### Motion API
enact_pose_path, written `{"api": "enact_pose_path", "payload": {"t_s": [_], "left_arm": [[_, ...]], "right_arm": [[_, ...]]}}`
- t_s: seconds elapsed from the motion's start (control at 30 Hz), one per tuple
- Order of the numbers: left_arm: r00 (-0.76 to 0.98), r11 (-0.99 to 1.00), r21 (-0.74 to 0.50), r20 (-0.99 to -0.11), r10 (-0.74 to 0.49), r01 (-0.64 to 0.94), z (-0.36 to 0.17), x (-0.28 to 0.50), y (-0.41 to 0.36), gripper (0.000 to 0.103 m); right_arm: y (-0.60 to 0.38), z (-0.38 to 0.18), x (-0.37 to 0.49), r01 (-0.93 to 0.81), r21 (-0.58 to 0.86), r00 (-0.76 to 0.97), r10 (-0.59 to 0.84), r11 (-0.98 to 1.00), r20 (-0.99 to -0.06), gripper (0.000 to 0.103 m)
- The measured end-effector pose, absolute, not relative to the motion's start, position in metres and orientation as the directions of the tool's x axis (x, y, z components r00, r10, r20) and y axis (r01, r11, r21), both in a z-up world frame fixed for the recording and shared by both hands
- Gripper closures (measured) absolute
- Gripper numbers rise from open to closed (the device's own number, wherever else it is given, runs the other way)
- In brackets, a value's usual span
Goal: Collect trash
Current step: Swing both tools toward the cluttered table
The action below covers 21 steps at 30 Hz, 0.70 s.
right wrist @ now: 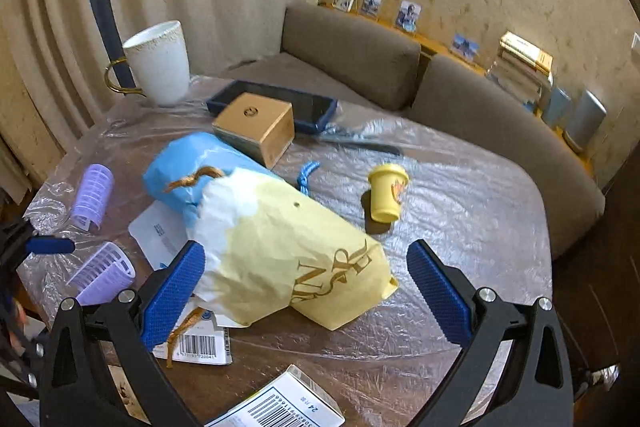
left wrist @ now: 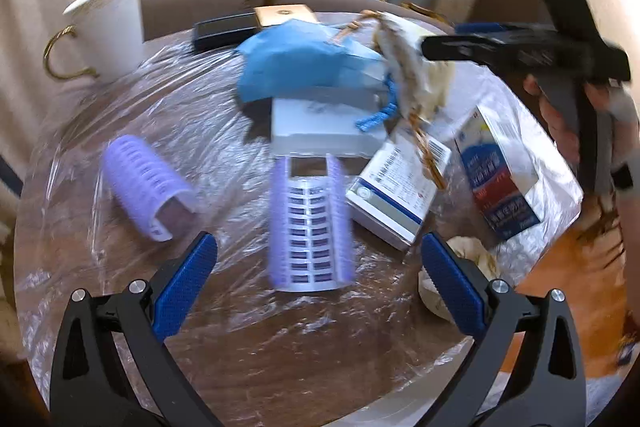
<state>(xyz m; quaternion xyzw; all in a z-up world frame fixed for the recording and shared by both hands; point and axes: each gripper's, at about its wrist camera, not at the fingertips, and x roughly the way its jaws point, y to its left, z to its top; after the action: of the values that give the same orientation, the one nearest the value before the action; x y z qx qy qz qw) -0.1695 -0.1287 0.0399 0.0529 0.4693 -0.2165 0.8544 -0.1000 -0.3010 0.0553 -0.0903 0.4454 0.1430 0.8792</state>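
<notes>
On the plastic-covered round table [left wrist: 280, 347], my left gripper [left wrist: 318, 247] is open around a purple hair roller [left wrist: 310, 227] that lies between its blue fingers. A second roller [left wrist: 144, 187] lies to the left. My right gripper [right wrist: 306, 255] is also open, its fingers either side of a crumpled yellow-and-white paper bag [right wrist: 288, 251]. Behind that bag rests a blue paper bag [right wrist: 200, 167]. A medicine box [left wrist: 396, 195], a blue-red carton [left wrist: 500, 171] and crumpled paper [left wrist: 472, 259] lie on the right.
A white mug [right wrist: 160, 63] stands at the table's far left edge. Near it are a dark blue tray [right wrist: 280, 103], a wooden box [right wrist: 256, 127], a comb [right wrist: 360, 143] and a small yellow cup [right wrist: 386, 195]. A brown sofa [right wrist: 352, 47] curves behind.
</notes>
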Motion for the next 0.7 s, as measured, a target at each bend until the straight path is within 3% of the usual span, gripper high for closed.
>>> {"api": "enact_pose_path", "payload": {"t_s": [0.17,0.43,0.57,0.7], "left_arm": [[0.424,0.897,-0.191,-0.829,-0.365,0.399,0.031,-0.156,-0.125,0.001],[0.423,0.894,-0.198,-0.826,-0.373,0.402,0.024,-0.142,-0.123,0.001],[0.434,0.89,-0.192,-0.817,-0.379,0.415,0.03,-0.141,-0.122,0.001],[0.416,0.879,-0.211,-0.817,-0.399,0.427,0.031,-0.14,-0.121,0.001]], "right_arm": [[-0.308,0.04,-0.085,-0.26,0.037,0.523,0.173,0.965,-0.835,0.004],[-0.325,0.035,-0.061,-0.207,0.206,0.446,0.28,0.956,-0.85,0.004],[-0.321,0.061,-0.07,-0.308,0.088,0.499,0.239,0.947,-0.833,0.004],[-0.302,0.062,-0.079,-0.482,-0.223,0.537,0.084,0.847,-0.84,0.004]]}}
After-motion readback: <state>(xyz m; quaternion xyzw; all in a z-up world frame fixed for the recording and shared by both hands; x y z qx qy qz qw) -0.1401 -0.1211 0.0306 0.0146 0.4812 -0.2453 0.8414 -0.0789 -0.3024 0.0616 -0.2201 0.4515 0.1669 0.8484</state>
